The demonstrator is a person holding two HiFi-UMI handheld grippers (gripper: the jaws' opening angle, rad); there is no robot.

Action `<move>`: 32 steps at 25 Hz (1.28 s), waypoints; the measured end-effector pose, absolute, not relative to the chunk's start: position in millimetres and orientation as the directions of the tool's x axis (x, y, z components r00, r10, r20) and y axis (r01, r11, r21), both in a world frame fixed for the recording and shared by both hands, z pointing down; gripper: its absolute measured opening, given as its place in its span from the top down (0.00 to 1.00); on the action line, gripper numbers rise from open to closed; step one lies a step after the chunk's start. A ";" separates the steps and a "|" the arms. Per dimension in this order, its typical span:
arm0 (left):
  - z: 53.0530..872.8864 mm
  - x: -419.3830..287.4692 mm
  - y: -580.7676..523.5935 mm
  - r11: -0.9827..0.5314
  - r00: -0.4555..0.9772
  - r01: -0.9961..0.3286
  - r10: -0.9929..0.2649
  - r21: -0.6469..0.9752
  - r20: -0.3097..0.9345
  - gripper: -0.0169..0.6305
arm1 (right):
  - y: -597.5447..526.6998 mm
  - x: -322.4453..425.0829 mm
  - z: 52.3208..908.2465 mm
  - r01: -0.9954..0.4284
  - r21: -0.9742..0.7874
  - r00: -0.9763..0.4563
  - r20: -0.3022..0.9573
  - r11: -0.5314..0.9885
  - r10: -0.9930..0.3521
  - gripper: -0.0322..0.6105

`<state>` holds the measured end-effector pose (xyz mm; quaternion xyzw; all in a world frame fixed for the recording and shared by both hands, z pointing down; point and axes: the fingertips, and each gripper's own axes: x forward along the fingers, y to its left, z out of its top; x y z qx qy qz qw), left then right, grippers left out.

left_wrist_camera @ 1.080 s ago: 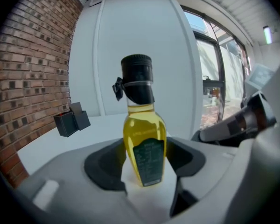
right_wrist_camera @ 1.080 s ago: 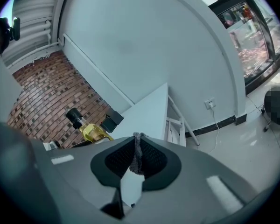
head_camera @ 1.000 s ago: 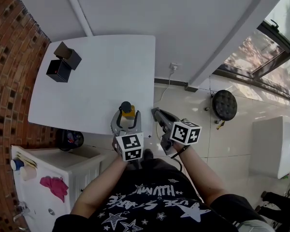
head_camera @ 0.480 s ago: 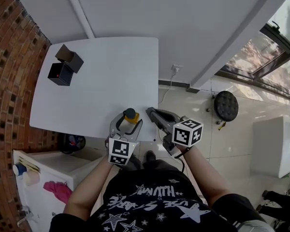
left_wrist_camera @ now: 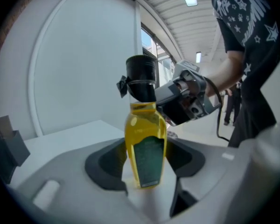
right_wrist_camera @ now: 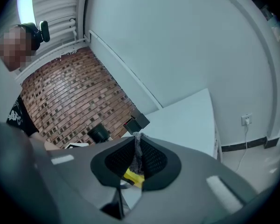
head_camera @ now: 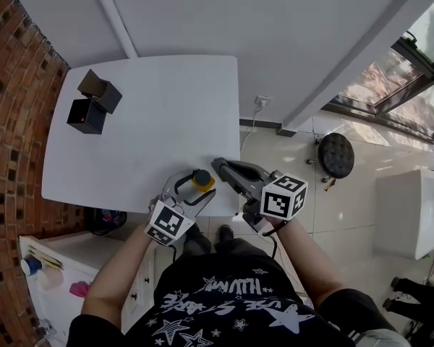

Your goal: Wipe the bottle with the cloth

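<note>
Head view is showing the left gripper (head_camera: 192, 188) reaching over the near right corner of the white worktop (head_camera: 145, 121), its jaws clamping on the yellow bottle (head_camera: 201, 180). Left gripper view is showing that bottle sitting between the two pads, its dark label facing the camera and its black cap (left_wrist_camera: 141, 80) pointing up. The right gripper (head_camera: 220, 168) is hanging just beside the bottle, on its right, with its jaws pinching together on a fold of grey cloth (right_wrist_camera: 138, 152). Whether the cloth is touching the bottle I cannot tell. Two dark boxes (head_camera: 94, 98) are sitting at the far left corner of the worktop, well apart from both grippers.
</note>
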<state>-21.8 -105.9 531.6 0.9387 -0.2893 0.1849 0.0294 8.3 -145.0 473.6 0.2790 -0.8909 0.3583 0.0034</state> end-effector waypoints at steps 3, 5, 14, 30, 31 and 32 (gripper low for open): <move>531.2 -21.8 -104.2 -0.879 0.808 -0.475 -0.458 -0.051 0.372 0.58 | -149.9 8.8 469.8 -0.494 -0.661 -0.840 0.194 0.564 -0.507 0.89; 531.2 -22.5 -102.8 -0.900 0.824 -0.432 -0.419 -0.056 0.382 0.58 | -149.3 7.8 466.7 -0.487 -0.663 -0.844 0.191 0.569 -0.501 0.89; 522.2 -25.7 -101.4 -0.883 0.800 -0.457 -0.461 -0.105 0.384 0.55 | -146.3 5.2 449.4 -0.458 -0.684 -0.847 0.142 0.567 -0.512 0.89; 506.0 -121.1 -92.5 -0.551 0.572 -0.819 -0.766 0.158 0.294 0.56 | -145.7 -4.8 489.1 -0.423 -0.734 -0.874 0.176 0.532 -0.453 0.89; 505.9 -126.7 -92.2 -0.525 0.552 -0.834 -0.782 0.171 0.289 0.57 | -146.3 -5.4 493.9 -0.429 -0.736 -0.872 0.185 0.525 -0.453 0.89; 505.3 -131.9 -91.7 -0.500 0.532 -0.847 -0.797 0.182 0.287 0.59 | -146.6 -6.3 498.4 -0.433 -0.740 -0.870 0.194 0.514 -0.454 0.89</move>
